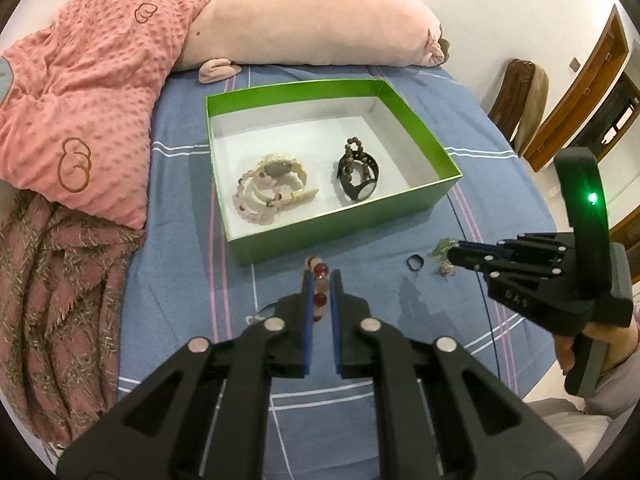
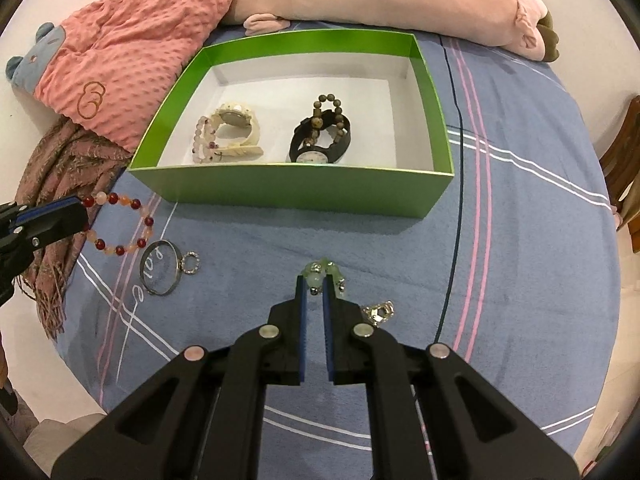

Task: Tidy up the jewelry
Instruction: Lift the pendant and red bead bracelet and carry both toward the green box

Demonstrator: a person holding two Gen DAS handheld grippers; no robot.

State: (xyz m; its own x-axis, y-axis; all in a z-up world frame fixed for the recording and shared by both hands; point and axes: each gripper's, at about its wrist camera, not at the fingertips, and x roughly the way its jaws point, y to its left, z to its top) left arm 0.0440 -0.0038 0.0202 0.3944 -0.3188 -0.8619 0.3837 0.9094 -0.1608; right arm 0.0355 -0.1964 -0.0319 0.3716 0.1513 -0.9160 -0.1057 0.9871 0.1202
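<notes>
On a bed spread with a blue striped sheet [image 2: 520, 240], we are holding one piece of jewelry in each tool and bringing both toward the open green cardboard box with a white floor [image 2: 304, 196]. The left tool [image 1: 322, 276] is clamped on a red-and-peach beaded bracelet [image 2: 120, 224], pinching one side of the loop while the rest is hanging free beside the box's near left corner. The right tool [image 2: 316, 280] is closed on a pale green beaded bracelet with small silver charms [image 2: 324, 274], gripped right at the fingertips just above the sheet.

Inside the box, a cream-coloured watch wound with a pale pink beaded bracelet [image 2: 224, 136] is lying on the left, and a black-strapped watch with a brown wooden bead bracelet [image 2: 320, 136] is sitting in the middle; the right end of the floor is bare.

To do this step well, we are judging that each piece needs to clear the near wall before it is carried in, since a dangling loop could catch the rim. The green bracelet looks best aimed at the bare right end, and the red one at the gap near the front, so that neither tangles with the pairs already placed. Opening only once the beads are resting on the floor should keep them from rolling.

A thin silver bangle [image 2: 160, 268], a small silver ring [image 2: 192, 262], a silver charm [image 2: 378, 312] and a small black ring [image 1: 415, 261] are lying on the sheet, waiting.
</notes>
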